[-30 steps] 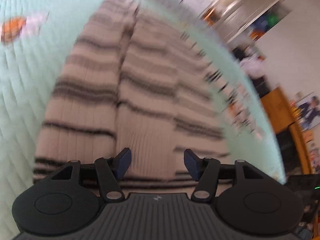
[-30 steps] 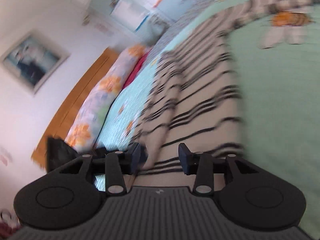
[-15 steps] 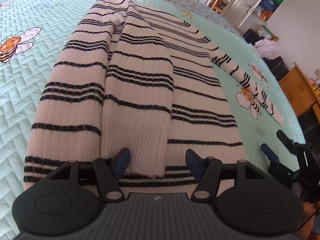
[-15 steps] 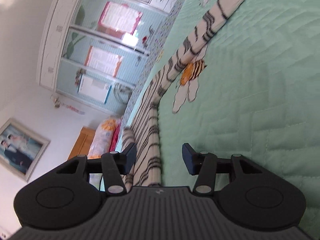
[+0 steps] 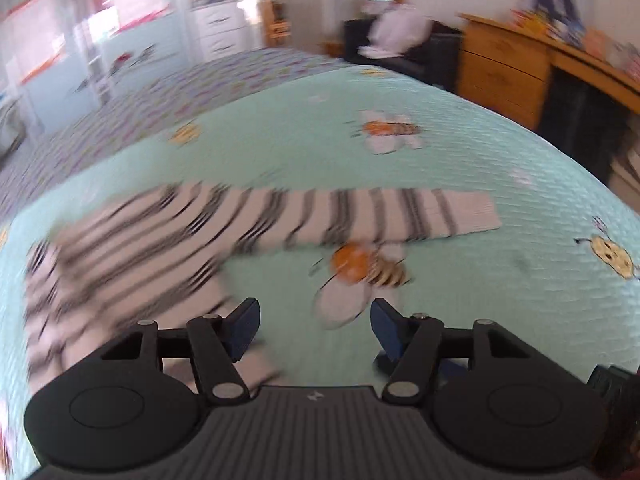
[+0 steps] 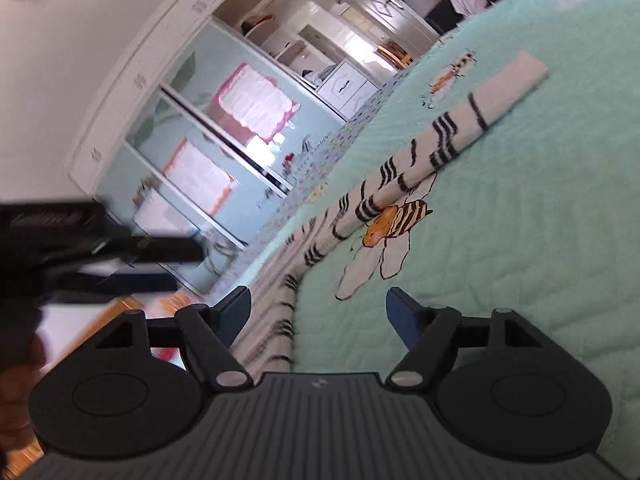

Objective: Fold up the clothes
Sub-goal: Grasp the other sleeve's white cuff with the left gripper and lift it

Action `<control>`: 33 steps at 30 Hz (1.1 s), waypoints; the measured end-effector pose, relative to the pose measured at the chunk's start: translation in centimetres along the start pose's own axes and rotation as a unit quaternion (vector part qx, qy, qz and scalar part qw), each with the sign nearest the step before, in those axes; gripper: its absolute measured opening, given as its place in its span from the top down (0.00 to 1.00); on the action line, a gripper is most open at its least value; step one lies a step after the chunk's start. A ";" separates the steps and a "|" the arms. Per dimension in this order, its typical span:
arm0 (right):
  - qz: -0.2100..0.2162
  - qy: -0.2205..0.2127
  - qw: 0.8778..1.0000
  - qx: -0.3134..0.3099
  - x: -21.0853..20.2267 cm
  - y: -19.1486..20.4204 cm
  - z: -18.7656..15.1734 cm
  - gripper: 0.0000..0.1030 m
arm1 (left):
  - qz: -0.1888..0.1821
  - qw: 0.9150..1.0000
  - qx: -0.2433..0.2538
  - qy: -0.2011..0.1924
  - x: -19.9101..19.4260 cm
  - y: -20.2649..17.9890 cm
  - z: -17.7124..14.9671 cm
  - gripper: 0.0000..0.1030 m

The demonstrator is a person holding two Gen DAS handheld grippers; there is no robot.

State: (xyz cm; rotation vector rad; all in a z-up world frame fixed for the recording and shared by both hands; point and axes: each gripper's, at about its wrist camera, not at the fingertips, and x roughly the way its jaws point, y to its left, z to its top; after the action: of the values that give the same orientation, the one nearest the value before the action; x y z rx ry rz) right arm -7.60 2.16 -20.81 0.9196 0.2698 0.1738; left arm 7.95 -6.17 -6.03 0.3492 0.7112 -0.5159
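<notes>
On the green quilted bedspread (image 5: 460, 184) the striped sweater (image 5: 132, 252) lay flat, and both views had swung off its body toward the one sleeve (image 5: 360, 216) that was stretched out sideways. Half a second earlier the left camera had looked straight up the sweater's body, with the other sleeve already folded across it; by this moment the body had slid to the lower left of that view and the outstretched sleeve ran across the middle, its cuff pointing right. That suggested the first sleeve fold was finished and the far sleeve was the next piece to bring in.

The left gripper (image 5: 314, 326) stood open with nothing between its fingers, above bare quilt beside a bee print (image 5: 368, 268); the sweater's edge was just to its left and the sleeve lay ahead of it, apart. The right gripper (image 6: 318, 312) had just opened wider and was also empty. In its tilted view the sweater's edge passed close by its left finger (image 6: 234, 312), while the sleeve (image 6: 440, 140) ran away up and to the right, its cuff well apart from the fingers. The left gripper showed there too, as a dark blur at the left edge.
</notes>
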 end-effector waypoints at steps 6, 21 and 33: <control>0.012 0.017 0.998 0.061 -1.0 -1.5 1.5 0.30 | 0.003 0.970 0.244 0.002 7.9 -7.4 3.3 0.34; 0.040 0.045 0.989 0.134 0.2 -4.2 3.0 0.38 | 0.055 0.846 0.529 -0.045 16.8 -17.2 0.7 0.17; 0.029 0.054 0.995 0.080 2.4 -3.6 3.3 0.38 | -0.022 0.937 0.347 -0.024 16.5 -12.6 6.5 0.93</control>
State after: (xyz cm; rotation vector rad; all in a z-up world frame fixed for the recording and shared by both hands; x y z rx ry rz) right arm -4.22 -1.84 -22.18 1.0794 0.3604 0.2583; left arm 14.94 -24.98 -14.56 0.9792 0.4702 -0.8105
